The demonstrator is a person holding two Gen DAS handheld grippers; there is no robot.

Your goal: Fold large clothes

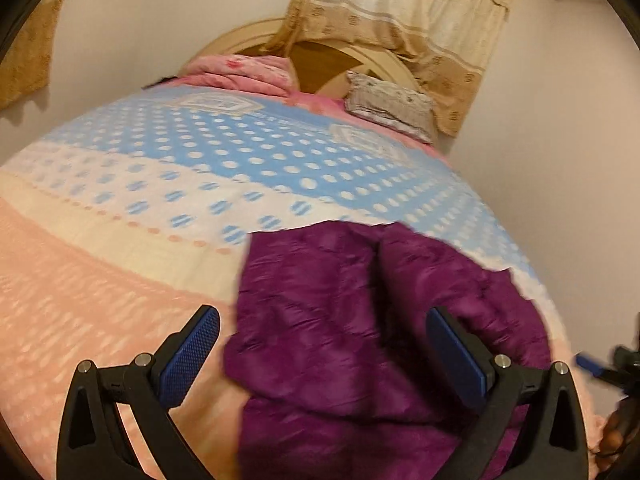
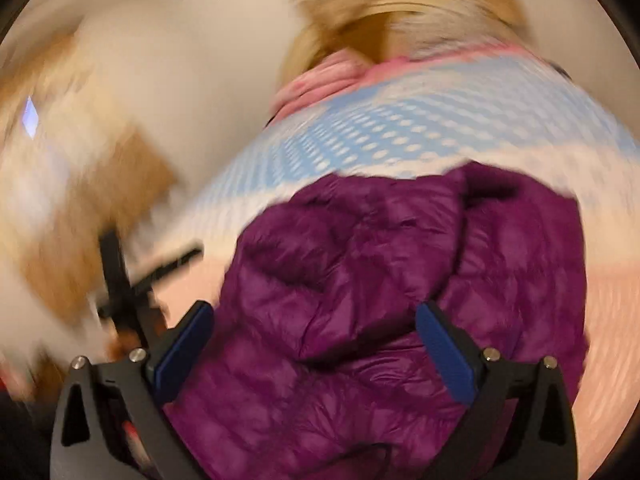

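Your left gripper (image 1: 322, 354) has its two black fingers with blue textured pads (image 1: 192, 356) spread wide; nothing is clamped between them. Your right gripper (image 2: 314, 350) likewise stands with its jaws fully apart, and its blue pads (image 2: 444, 354) press on nothing.

In the left wrist view, the crumpled purple quilted jacket (image 1: 360, 320) lies beneath and beyond the open fingers, filling the area from 6 o'clock toward 3 o'clock. The left pad sits over bare bedspread at 7 o'clock; the right pad sits over the purple fabric at 5 o'clock. Whether either pad touches the fabric cannot be told.

In the right wrist view, the same jacket fills the span between the fingers and runs up toward 12 o'clock. This view is heavily blurred.

The jacket rests on the bed's patterned bedspread (image 1: 160, 184), which has a peach band nearest you, a cream band, then a blue band with white dots. The jacket lies on the near part, its far edge reaching the blue band.

At 4 o'clock in the left wrist view, part of your right gripper and the hand (image 1: 614, 436) holding it show at the frame edge.

At 12 o'clock, a folded pink blanket (image 1: 244, 74) and a grey patterned pillow (image 1: 390, 106) lie against the curved wooden headboard (image 1: 320, 62). A cream and tan curtain (image 1: 404, 12) hangs above.
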